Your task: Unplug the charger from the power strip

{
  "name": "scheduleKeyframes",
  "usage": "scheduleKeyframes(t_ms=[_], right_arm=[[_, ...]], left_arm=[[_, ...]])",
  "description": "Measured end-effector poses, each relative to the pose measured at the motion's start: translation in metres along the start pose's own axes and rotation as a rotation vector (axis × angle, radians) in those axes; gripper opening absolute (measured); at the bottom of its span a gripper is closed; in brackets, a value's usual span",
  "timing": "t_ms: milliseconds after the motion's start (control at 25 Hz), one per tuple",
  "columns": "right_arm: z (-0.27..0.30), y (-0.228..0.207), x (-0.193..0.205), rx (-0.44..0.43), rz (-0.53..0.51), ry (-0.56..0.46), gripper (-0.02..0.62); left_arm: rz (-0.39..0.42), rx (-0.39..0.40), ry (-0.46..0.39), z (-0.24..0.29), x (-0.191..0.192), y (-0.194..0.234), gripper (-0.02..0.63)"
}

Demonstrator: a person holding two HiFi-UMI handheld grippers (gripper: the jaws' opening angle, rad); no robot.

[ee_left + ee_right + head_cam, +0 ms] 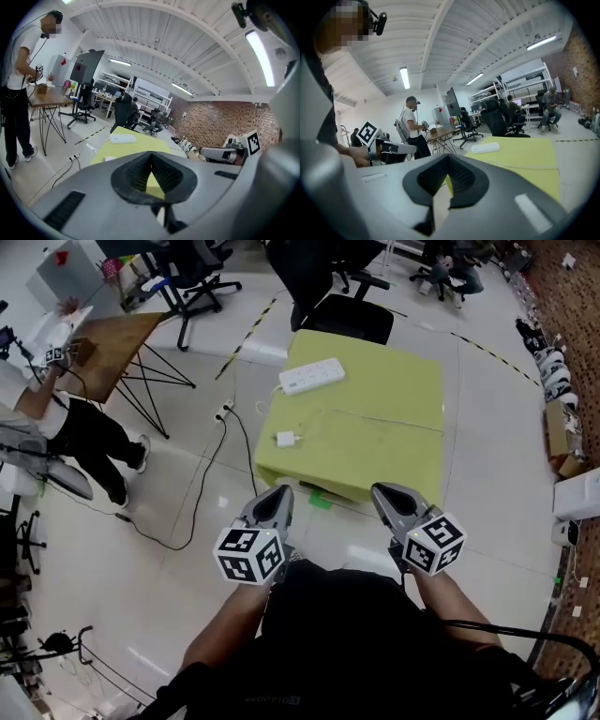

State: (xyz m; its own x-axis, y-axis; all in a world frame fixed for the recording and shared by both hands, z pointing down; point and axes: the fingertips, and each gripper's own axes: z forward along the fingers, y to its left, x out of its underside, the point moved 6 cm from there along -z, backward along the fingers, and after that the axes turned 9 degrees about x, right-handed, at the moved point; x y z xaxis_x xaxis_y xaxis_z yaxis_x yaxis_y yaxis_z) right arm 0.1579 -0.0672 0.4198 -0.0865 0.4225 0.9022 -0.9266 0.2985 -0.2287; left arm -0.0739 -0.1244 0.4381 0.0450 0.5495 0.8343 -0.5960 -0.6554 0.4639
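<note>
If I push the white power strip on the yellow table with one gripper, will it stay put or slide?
The power strip looks like a stiff, flat plastic bar, so it probably won't bend or tip. It lies loose on the table with nothing pinning it, so a push would likely slide it rather than roll it.

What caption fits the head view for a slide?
Left gripper and right gripper shut and empty before a yellow table; charger lies apart from the power strip.
</note>
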Motion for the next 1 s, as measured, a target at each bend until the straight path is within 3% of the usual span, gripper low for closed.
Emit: scheduleKeyframes(t_ms=[280, 480, 1000], right_arm=[[-0.029, -0.001, 0.022, -0.08, -0.018, 0.03, 0.002], [-0.044, 0.003, 0.028, -0.11, -0.032, 0.042, 0.001], [-0.063, 0.004, 0.047, -0.118, -0.014, 0.032, 0.002]], left_arm=[[-0.022, -0.068, -0.007, -0.017, 0.031, -0.04, 0.005], [-0.027, -0.107, -0.033, -0.031, 0.034, -0.059, 0.005], [-0.017, -0.11, -0.001, -0.037, 0.053, -0.084, 0.005]])
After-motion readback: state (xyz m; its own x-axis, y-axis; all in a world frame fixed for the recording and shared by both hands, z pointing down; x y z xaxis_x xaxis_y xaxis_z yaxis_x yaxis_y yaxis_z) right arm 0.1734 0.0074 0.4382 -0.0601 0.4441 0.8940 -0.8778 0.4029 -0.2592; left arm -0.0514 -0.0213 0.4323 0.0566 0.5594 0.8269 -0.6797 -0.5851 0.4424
